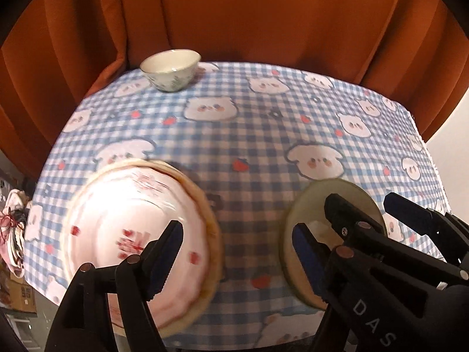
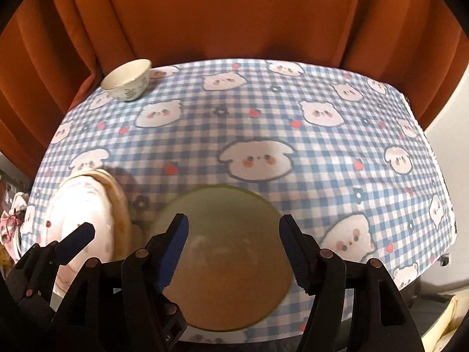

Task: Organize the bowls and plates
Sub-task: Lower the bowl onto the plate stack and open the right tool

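Note:
A pink-white plate with red marks (image 1: 132,220) lies on a tan plate (image 1: 209,264) at the table's near left; it also shows in the right wrist view (image 2: 85,205). A pale green plate (image 2: 225,252) lies at the near middle, also in the left wrist view (image 1: 310,205). A small white bowl with a floral pattern (image 1: 170,69) stands at the far left corner, also in the right wrist view (image 2: 127,83). My left gripper (image 1: 237,252) is open above the stacked plates' right side. My right gripper (image 2: 233,252) is open above the green plate, empty.
The table wears a blue checked cloth with cartoon animals (image 2: 263,123). An orange curtain (image 2: 219,14) hangs right behind the table. Clutter and boxes (image 1: 14,234) sit off the left edge. The table's right edge (image 2: 439,176) drops to a pale floor.

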A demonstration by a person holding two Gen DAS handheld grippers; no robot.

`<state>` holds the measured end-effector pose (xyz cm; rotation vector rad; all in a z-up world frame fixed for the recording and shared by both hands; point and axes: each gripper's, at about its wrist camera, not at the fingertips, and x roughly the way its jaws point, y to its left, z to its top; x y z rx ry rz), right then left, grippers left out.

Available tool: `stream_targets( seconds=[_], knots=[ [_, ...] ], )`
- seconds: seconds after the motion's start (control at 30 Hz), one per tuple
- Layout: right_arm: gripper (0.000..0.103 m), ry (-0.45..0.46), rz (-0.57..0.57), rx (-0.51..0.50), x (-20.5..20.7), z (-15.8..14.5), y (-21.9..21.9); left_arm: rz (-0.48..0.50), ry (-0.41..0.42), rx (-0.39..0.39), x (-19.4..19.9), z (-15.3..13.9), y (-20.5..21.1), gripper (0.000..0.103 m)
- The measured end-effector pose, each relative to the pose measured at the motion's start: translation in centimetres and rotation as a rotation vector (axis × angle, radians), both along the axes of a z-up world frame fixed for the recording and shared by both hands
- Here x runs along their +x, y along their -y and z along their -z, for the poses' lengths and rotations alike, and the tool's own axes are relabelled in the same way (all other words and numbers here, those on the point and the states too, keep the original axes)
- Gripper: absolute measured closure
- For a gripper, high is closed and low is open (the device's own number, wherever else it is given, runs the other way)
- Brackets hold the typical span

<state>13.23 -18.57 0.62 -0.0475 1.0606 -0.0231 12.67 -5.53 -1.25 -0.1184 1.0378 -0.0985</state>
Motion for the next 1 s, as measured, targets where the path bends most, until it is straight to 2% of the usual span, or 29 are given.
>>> stream_targets(
  seconds=[0.33,0.43,0.57,0.67,0.77,1.0],
  knots=[
    [0.035,0.052,-0.045,0.066,1.8,-2.3,-7.6,-0.046,0.042,0.032,1.5,-2.0,-7.3,0.026],
    [0.035,0.068,-0.051,0.063,2.5,-2.8,-9.5,-0.053,0.071,0.027,2.6,-2.3,-9.1,0.026],
    [0.031,0.082,-0.051,0.005,4.1,-3.5,-12.1,-0.085,0.076,0.005,4.3,-2.5,-11.1,0.026],
    [0.029,0.099,-0.072,-0.007,5.4,-4.0,-13.1,-0.11,0.097,0.019,5.6,-3.1,-12.0,0.027],
    [0.029,0.123,-0.109,0.054,7.1,-4.4,-13.7,-0.128,0.105,0.047,7.2,-3.3,-12.6,0.027],
    [0.029,0.099,-0.145,0.088,12.6,-3.6,-14.8,-0.181,0.09,0.11,12.2,-3.0,-12.9,0.028]
  ],
)
